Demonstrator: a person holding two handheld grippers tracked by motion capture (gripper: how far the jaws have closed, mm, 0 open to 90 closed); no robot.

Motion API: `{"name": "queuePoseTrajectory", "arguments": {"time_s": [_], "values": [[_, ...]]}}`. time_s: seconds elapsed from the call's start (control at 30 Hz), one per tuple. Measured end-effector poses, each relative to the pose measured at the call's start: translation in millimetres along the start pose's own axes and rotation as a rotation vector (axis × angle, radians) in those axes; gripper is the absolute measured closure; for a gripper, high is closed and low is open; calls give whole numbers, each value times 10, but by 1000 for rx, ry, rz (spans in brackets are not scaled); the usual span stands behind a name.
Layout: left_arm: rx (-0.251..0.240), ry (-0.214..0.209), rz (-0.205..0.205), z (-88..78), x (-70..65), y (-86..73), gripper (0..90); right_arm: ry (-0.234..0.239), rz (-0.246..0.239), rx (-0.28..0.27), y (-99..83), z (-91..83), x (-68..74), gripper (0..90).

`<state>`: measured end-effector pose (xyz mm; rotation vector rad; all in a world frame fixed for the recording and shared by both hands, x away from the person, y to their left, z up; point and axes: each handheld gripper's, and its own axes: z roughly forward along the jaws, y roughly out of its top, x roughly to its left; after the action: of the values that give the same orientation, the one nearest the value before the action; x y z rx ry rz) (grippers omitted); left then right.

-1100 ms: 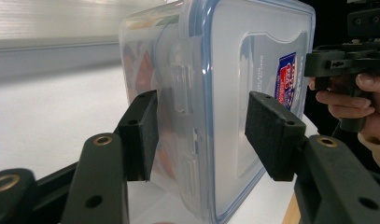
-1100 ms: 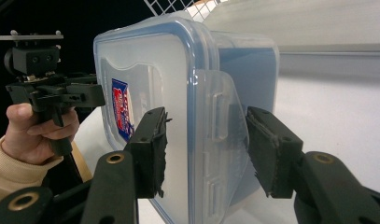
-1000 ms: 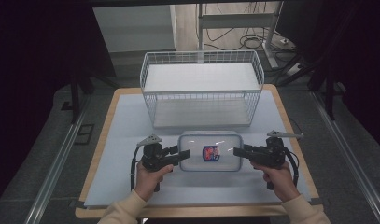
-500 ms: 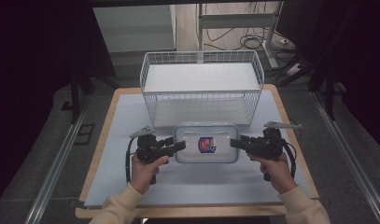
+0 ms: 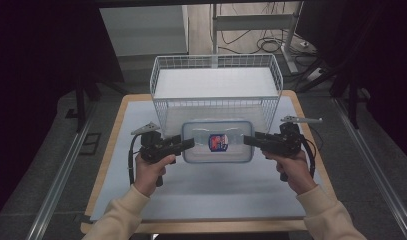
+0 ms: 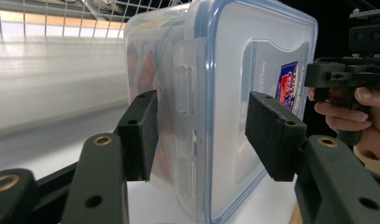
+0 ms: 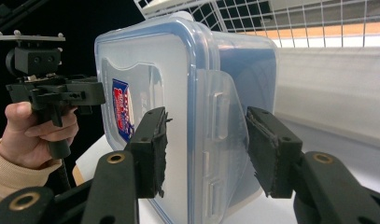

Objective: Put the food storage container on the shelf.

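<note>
Fingers (image 6: 141,135) of the left gripper (image 5: 183,145): two black pads clenched on the left short end of a clear plastic container (image 5: 218,141), one pad against the base side, the other against the lid, with the end's locking flap between them.

Fingers (image 7: 152,149) of the right gripper (image 5: 251,140): likewise clamped on the opposite short end, straddling that end's flap; the foam facing on these pads looks frayed.

Container: rectangular, translucent, with a blue-rimmed lid (image 7: 145,84) and four snap flaps. It is held level between the two grippers, above the pale surface (image 5: 211,192) and just in front of the basket. Coloured contents show faintly through the wall in the left gripper view; they cannot be identified.

Label (image 5: 217,141): small sticker at the lid's centre, red and blue with white lettering, too small and blurred to read.

Basket (image 5: 163,82): white wire, rectangular, open-topped, standing at the far side of the surface behind the container.

Hands (image 5: 150,172): one on each gripper handle, cream sleeves at the wrists.
</note>
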<state>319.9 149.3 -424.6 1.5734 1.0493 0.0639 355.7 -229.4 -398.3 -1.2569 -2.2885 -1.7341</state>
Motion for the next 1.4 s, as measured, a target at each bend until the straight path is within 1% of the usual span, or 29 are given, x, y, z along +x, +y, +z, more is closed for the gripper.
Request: {"name": "queuePoseTrajectory", "arguments": {"time_s": [0.07,0.13,0.23,0.47,0.53,0.77,0.83,0.93,1.0,1.13,1.27,1.4], "values": [[-3,0,3,-7,-17,61,456,2,4,-5,48,-8,11,503],[-4,3,13,-17,-35,132,456,3,-5,-12,103,-17,17,504],[-9,3,13,-18,-43,241,456,6,-5,-20,197,-27,26,504],[-17,4,27,-54,-81,494,456,12,-25,-34,431,-45,52,506],[-22,4,32,-69,-94,562,456,14,-32,-45,504,-52,72,507],[-42,6,57,-116,-127,759,456,19,-56,-59,716,-72,127,507],[-47,9,57,-121,-129,812,456,21,-54,-64,759,-68,129,507],[-48,10,56,-117,-114,874,456,23,-48,-61,827,-55,120,507],[-51,9,43,-104,-85,916,456,22,-47,-63,874,-37,115,507],[-54,8,36,-91,-43,991,456,17,-47,-55,969,-2,101,507],[-58,11,37,-82,-17,1106,456,19,-37,-55,1083,32,81,506],[-58,5,34,-63,28,1224,455,15,-41,-53,1213,57,75,506]]}}
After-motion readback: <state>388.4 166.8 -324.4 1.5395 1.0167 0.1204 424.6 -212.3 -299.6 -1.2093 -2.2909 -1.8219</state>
